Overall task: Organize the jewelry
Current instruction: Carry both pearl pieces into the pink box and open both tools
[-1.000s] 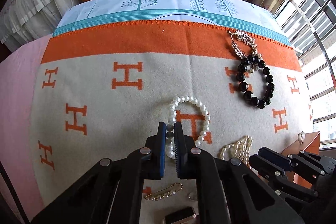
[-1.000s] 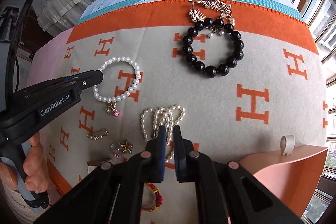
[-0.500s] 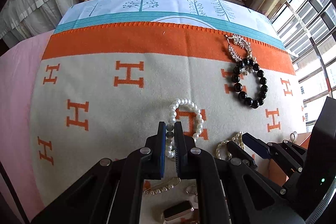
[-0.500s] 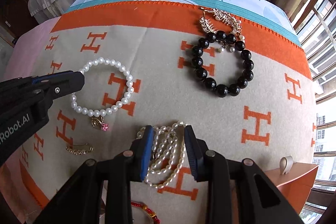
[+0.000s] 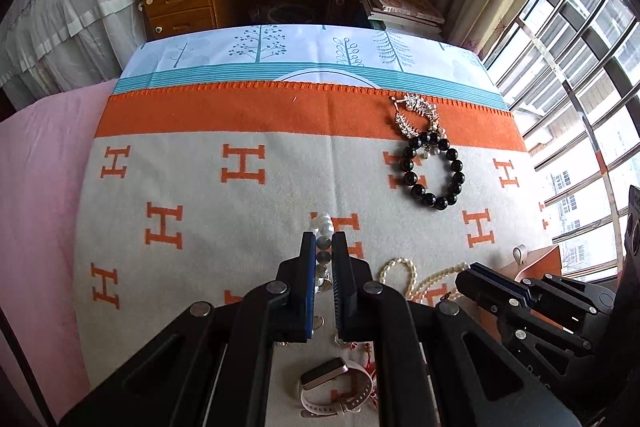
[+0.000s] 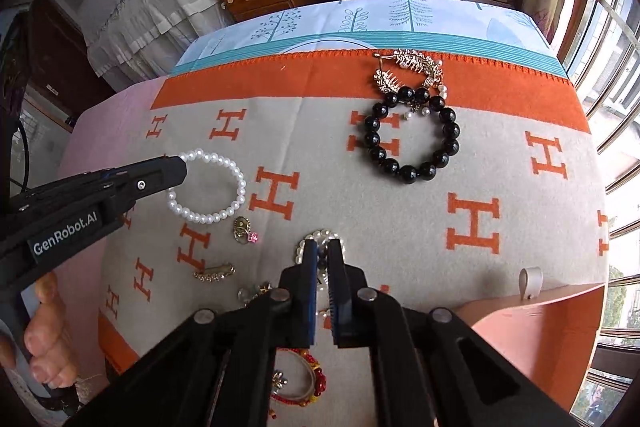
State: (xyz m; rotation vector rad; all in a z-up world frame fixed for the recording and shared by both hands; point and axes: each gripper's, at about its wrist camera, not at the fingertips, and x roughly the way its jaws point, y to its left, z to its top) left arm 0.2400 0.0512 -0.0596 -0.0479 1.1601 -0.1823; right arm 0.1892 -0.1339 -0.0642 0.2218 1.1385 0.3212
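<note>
Now both claws pinch round glossy beads: left claw point(image 5: 324, 247) pearl bracelet point(image 6: 208, 187), right claw point(image 6: 323, 255) pearl strand point(image 5: 404, 273).

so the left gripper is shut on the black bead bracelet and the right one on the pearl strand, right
Not quite. The left gripper is shut on the white pearl bracelet, as both wrist views show; the black bead bracelet lies untouched. The right gripper does grip the pearl strand.

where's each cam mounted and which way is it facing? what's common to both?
Left wrist: on left tongs, steeply down the blanket toward the desk; grips the pearl bracelet; right tongs at lower right.
Right wrist: on right tongs, same heading; shut on the pearl necklace; left tongs, fingers at left.
Shared: black bead bracelet, orange box.
</note>
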